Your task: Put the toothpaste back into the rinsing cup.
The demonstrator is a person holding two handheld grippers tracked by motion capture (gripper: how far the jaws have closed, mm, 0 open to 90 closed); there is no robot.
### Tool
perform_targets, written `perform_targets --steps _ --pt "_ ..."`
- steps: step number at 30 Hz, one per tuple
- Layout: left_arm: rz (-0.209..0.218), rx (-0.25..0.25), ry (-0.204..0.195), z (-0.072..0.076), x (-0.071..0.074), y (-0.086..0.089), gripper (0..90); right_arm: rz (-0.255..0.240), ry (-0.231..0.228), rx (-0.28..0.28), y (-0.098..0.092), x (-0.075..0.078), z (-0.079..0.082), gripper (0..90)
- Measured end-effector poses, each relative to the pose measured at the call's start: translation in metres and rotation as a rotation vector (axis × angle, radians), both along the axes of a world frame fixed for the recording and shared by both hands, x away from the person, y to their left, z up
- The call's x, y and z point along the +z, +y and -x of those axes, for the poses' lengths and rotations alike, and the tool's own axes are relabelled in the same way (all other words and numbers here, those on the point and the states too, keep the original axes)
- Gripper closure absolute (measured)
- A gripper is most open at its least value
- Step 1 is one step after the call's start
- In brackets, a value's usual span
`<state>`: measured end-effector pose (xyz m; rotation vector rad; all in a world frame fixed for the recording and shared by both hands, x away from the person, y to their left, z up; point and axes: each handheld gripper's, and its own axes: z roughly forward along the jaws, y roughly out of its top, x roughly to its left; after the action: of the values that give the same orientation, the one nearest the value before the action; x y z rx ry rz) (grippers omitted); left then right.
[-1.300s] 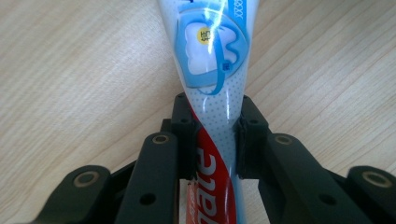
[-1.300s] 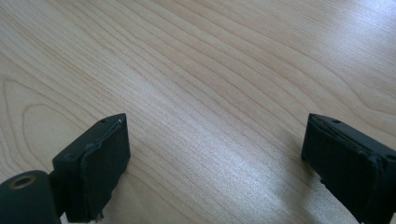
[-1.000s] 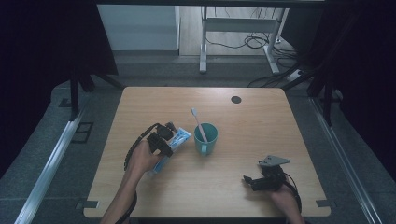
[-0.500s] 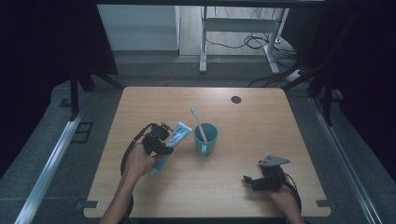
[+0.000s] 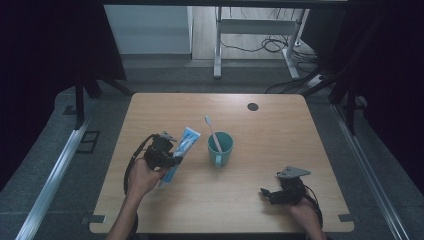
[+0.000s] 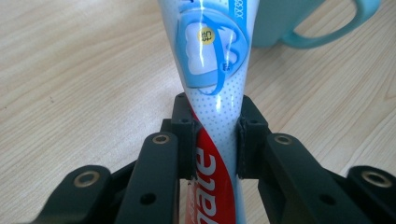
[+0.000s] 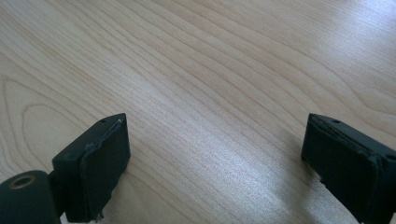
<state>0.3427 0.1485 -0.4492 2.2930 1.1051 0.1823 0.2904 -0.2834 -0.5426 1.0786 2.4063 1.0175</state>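
Toothpaste tube (image 6: 212,88) sits clamped between the two black jaws of the left gripper (image 6: 215,135), whose pads press on the narrow waist of the tube where its red band meets the blue and white print. In the left gripper view the tube runs up and away from the jaws, its wide printed end reaching toward the teal mug (image 6: 299,23), whose handle curves at the top right. From the high view, the left gripper (image 5: 167,155) is at the left of the table (image 5: 280,125) with the tube (image 5: 182,150) slanting from near-left to far-right, its far end just beside the mug (image 5: 220,148) but not touching it as far as can be told. A pink toothbrush (image 5: 213,133) stands in the mug, leaning to the far left. The person's left hand (image 5: 142,175) wraps the gripper body from the near side.

The right gripper (image 5: 267,194) lies low over the near right part of the table, well apart from the mug, held by the right hand (image 5: 302,210). In the right gripper view its jaws stand wide apart over bare wood grain with nothing between them. A small dark round spot (image 5: 253,106) marks the far side of the table.
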Motion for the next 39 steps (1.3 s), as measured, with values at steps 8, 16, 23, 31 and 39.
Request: perform_targets --steps 8,16,23,31,39 --pt "0.051 0.004 -0.045 0.005 0.002 0.004 73.7 0.001 -0.001 0.0 0.0 0.0 0.0 7.5" --pt "0.138 0.005 -0.083 0.007 0.008 0.005 73.8 0.001 -0.002 0.001 0.0 0.0 0.0 7.5" --pt "0.171 0.0 -0.109 0.007 0.012 0.003 73.7 0.001 -0.001 0.001 0.0 0.0 0.0 7.5" --pt "0.2 -0.008 -0.164 0.009 0.018 -0.001 73.7 0.001 -0.002 0.001 0.0 0.0 0.0 7.5" --pt "0.226 -0.017 -0.214 0.009 0.025 -0.007 73.7 0.001 -0.004 0.003 0.0 0.0 0.0 7.5"
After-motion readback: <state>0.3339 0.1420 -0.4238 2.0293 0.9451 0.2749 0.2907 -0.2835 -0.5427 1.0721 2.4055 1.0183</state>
